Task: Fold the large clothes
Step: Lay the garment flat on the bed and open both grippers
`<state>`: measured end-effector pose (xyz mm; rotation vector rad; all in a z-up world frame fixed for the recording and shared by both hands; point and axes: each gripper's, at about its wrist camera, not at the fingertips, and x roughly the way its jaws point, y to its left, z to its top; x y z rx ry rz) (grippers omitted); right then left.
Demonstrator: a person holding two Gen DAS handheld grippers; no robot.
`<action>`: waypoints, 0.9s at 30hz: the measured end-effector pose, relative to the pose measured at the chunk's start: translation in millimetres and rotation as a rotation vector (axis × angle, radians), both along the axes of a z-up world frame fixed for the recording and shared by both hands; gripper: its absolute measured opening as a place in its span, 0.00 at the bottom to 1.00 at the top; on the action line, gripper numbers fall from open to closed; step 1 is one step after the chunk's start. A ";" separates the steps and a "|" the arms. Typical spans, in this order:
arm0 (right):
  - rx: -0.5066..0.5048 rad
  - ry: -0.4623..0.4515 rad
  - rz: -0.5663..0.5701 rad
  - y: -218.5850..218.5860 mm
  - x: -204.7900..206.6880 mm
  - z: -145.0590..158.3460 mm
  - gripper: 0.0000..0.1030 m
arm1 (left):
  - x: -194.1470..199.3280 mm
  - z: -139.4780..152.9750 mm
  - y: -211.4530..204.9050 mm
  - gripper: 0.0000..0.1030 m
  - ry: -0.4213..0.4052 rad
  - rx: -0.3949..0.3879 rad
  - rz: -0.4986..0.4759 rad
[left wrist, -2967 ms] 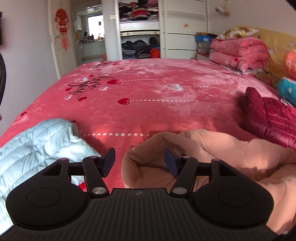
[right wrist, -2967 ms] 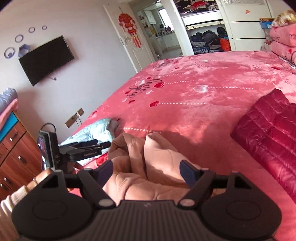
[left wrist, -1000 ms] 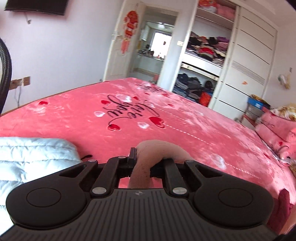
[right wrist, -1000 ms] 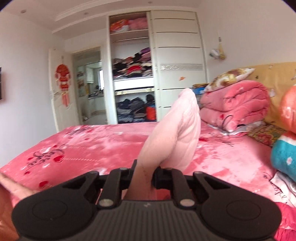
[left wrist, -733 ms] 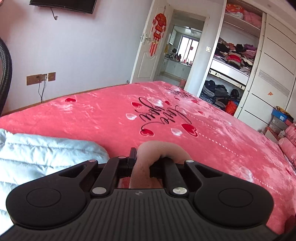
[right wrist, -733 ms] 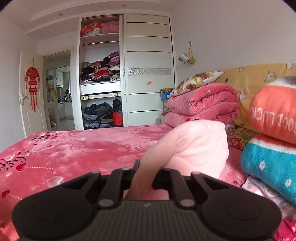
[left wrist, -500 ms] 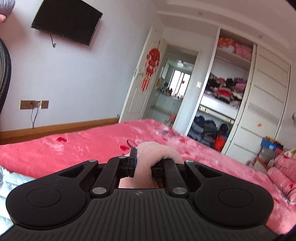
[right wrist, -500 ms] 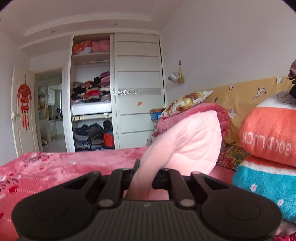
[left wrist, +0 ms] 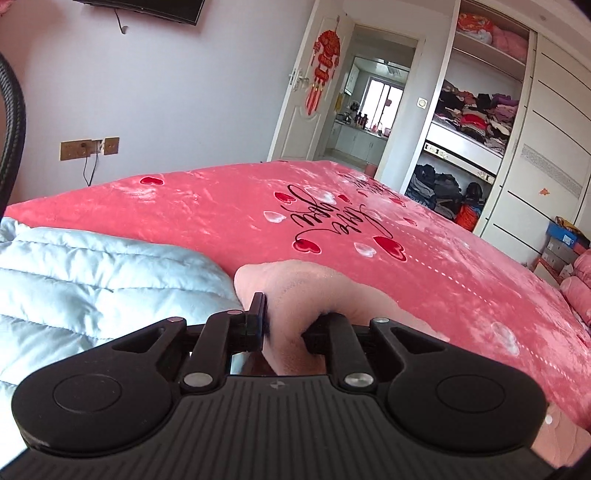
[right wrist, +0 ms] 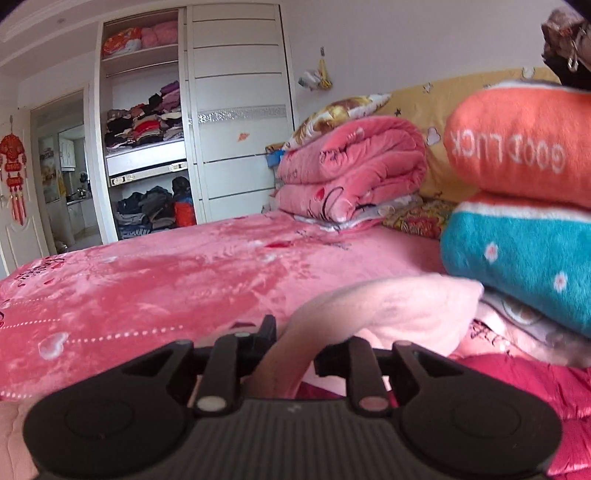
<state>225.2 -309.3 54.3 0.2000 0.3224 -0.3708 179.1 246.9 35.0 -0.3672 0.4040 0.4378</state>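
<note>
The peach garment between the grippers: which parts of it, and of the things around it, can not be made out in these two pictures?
- Peach garment: both views show only a bunched fold; the gripper bodies hide the rest, so its type is unclear.
- Left gripper, right gripper, jaws opening: fabric covers the right-hand fingers.
- Light blue jacket: cut by the left edge.
- Dark red jacket: blurred, partly hidden.

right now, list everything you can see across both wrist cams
peach quilted garment: one, peach, between both grippers' jaws
pale blue padded jacket: one, left on bed
bedspread: one, pink with hearts, covering bed
dark red padded jacket: one, right on bed
folded pink blanket: one, by headboard
cushions: two, orange above teal, far right
wardrobe: one, white, open shelves of clothes
television: one, black, wall
left gripper: black, jaws opening
right gripper: black, jaws opening
</note>
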 end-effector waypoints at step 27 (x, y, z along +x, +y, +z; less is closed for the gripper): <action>0.250 0.052 0.200 52.4 -234.4 6.1 0.96 | -164.2 -17.6 -6.5 0.97 0.287 0.037 -0.258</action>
